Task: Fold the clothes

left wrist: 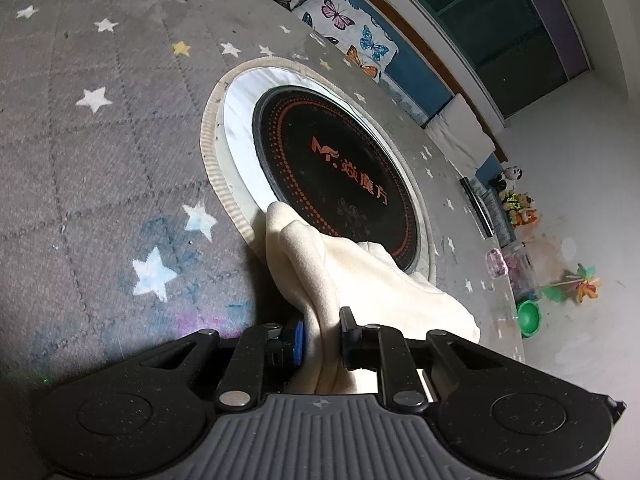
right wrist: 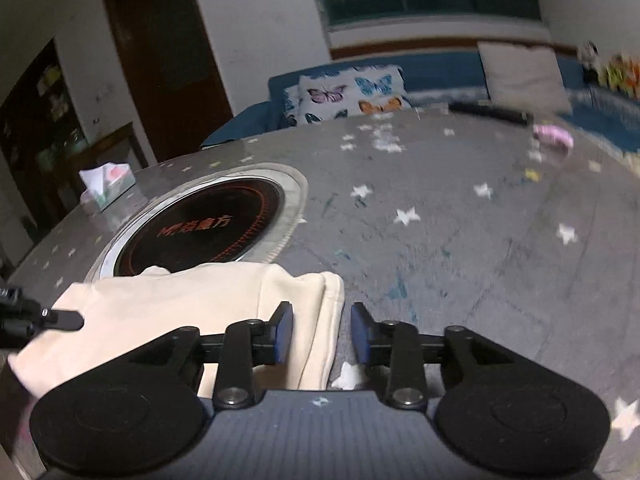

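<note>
Left hand-held gripper has its jaws closed on a bunched fold of the cream garment, with cloth pinched between the pads and rising out of them in a ridge. Right hand-held gripper stands with its jaws parted; the garment's doubled edge lies between them, against the left pad and clear of the right one, so it grips nothing that I can see.

The garment lies on the grey star-printed surface, just beside the round black cooktop set into it, and one corner laps onto the cooktop's rim. From the right wrist view it already shows layered edges, at least one thickness lying over another, and forms a fairly compact shape.

By my judgement some folding is present in the cloth, yet the bundle is still lifted and rumpled at the left grip, not lying flat and squared. Whether more folds are due, or only smoothing and release, the pictures do not settle.
</note>
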Action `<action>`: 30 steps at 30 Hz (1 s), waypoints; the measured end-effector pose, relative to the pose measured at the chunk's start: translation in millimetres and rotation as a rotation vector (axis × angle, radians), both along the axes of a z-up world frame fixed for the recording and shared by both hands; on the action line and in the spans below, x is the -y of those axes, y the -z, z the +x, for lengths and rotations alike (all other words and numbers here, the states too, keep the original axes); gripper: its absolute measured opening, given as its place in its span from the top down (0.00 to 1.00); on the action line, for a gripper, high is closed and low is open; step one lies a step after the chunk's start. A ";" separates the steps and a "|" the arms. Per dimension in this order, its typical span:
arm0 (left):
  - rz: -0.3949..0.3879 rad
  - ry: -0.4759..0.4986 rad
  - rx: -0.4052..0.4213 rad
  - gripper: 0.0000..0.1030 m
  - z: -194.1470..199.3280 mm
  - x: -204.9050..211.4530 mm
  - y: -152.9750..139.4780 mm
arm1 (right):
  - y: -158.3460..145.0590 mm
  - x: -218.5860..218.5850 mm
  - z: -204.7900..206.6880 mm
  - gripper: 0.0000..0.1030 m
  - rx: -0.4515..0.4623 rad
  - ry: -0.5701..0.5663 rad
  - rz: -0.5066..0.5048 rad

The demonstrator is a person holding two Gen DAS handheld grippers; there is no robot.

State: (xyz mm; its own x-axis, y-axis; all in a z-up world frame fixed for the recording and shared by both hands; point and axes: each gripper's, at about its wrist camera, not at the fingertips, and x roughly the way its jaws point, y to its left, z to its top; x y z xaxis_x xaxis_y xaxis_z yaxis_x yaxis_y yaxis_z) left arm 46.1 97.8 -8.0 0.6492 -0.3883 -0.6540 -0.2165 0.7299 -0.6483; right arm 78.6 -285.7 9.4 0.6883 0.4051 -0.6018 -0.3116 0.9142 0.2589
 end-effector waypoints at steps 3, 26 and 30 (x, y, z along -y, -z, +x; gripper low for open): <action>0.024 0.000 -0.001 0.82 0.3 2.6 -3.1 | 2.7 -2.3 2.1 0.78 -0.008 -0.013 0.043; 0.215 0.297 0.188 0.85 119.8 182.5 -60.1 | -55.9 133.0 32.0 0.91 0.147 0.243 0.018; 0.274 0.372 0.180 0.83 139.8 217.3 -49.4 | -40.6 153.9 48.3 0.91 0.105 0.307 -0.020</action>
State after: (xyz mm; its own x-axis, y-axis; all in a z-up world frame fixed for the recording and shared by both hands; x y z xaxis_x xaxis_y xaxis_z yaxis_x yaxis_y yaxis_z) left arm 185.9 -119.5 41.5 0.6115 -0.4443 -0.6547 0.1884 0.8854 -0.4248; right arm 126.9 -439.7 50.0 0.8355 0.1571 -0.5266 -0.0442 0.9744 0.2205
